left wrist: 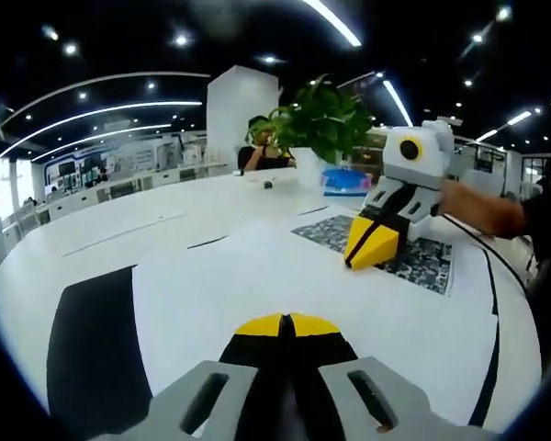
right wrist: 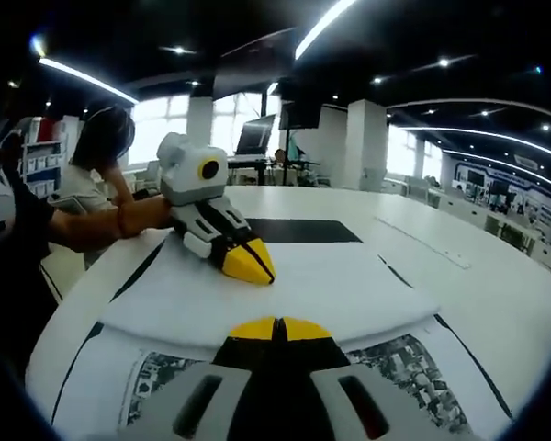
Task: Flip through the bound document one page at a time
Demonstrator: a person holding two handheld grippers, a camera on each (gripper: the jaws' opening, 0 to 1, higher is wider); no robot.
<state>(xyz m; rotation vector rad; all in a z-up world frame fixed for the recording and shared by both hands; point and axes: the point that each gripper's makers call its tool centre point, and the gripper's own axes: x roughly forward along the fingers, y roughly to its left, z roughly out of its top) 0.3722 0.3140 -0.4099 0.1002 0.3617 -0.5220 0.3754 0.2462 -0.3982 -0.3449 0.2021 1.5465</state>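
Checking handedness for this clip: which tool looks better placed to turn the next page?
Likely the right tool. In the left gripper view its shut yellow tips sit at the printed page of the bound document, while the left tool, also shut, lies over plain white sheet, apart from that printed page.

no readable text, printed page (left wrist: 413,260) showing only a blurred dark pattern, print too small to make out, no legible labels or numbers

Grippers: two, left gripper (left wrist: 285,323) and right gripper (right wrist: 274,328)
Bound document (left wrist: 257,276): one
Potted plant (left wrist: 323,124): one
Desk (left wrist: 119,230): one
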